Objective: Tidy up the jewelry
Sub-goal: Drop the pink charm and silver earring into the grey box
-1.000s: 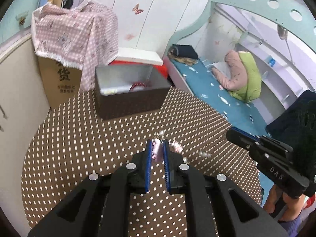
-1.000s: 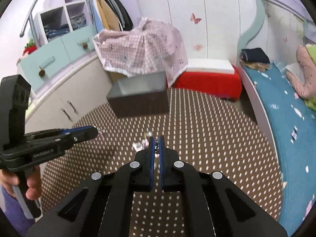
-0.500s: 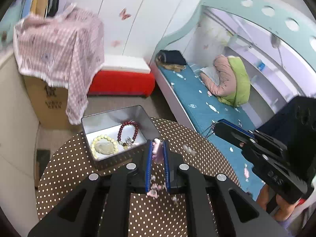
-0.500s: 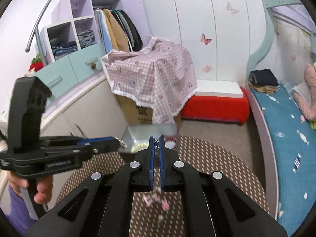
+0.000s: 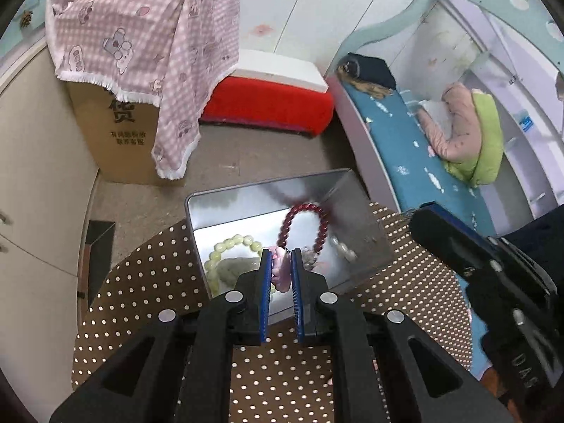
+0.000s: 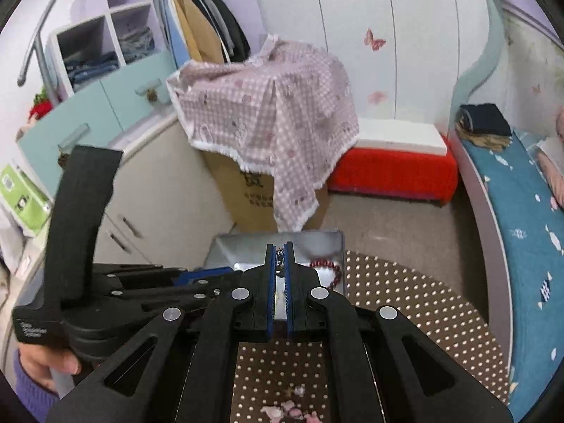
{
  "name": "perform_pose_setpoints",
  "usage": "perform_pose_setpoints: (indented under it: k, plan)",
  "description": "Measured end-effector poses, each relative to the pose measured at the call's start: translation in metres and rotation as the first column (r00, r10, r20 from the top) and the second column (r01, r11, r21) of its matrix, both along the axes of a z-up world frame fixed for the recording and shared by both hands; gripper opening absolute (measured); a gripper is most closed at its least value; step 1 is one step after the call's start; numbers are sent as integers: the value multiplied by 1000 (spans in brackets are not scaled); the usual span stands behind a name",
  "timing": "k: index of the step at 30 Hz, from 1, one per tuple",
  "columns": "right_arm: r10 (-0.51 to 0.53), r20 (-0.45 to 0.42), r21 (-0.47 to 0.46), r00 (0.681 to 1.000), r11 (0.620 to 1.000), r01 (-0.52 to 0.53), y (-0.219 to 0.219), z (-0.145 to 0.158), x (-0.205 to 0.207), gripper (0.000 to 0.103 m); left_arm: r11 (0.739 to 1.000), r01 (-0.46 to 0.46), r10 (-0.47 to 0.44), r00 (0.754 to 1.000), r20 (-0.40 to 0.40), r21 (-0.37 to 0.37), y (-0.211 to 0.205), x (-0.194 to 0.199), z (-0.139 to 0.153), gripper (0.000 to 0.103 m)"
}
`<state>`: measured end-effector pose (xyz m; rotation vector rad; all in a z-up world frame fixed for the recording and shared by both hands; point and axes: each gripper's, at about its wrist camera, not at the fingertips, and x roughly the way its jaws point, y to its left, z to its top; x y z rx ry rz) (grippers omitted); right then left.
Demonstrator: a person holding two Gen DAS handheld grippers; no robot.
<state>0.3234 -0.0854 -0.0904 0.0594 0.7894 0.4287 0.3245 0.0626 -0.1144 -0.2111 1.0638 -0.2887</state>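
1. Left gripper (image 5: 281, 264): closed on a pink bead piece (image 5: 278, 269), pinched between the blue pads just above the near edge of the metal tin (image 5: 366, 236).
2. Right gripper (image 6: 278, 251): jaws nearly together, clamping a thin dark chain (image 6: 280, 257) at the tips, poised over the tin's open top.
3. Pink bead piece: more pink beads (image 6: 285, 412) dangling below the right gripper, over the dotted brown tablecloth (image 6: 405, 303); whether joined to the chain, cannot tell.
4. Tin: open, at the far edge of the round table, directly ahead of both grippers.
5. Inside the tin: dark red bead bracelet (image 5: 305, 227) toward the right side, pale green bead bracelet (image 5: 225, 253) at the left, white beads (image 5: 343, 250) by the right wall.
6. Right gripper seen from the left wrist camera: at the right, beside the tin's right side.
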Motion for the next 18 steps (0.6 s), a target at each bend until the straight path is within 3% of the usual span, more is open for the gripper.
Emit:
perform_pose_setpoints:
  k: [9, 10, 11, 12, 18]
  plan:
    - [-12, -49, -15, 999, 1000, 12, 0, -24, 5, 5, 999, 4, -4, 1000, -4, 42, -4, -1, -6, 11]
    - [-14, -52, -13, 999, 1000, 14, -1, -25, 5, 5, 999, 6, -5, 1000, -9, 44, -4, -2, -7, 13]
    - [-17, -54, -15, 998, 1000, 16, -3, -26, 4, 5, 999, 2, -2, 1000, -10, 49, -4, -2, -7, 26]
    - [-17, -58, -14, 998, 1000, 17, -4, -27, 3, 5, 998, -6, 6, 1000, -6, 55, -5, -3, -6, 32]
    - [-31, -65, 7, 997, 999, 32, -12, -25, -3, 7, 998, -20, 18, 999, 34, 60, -5, -12, 4, 37]
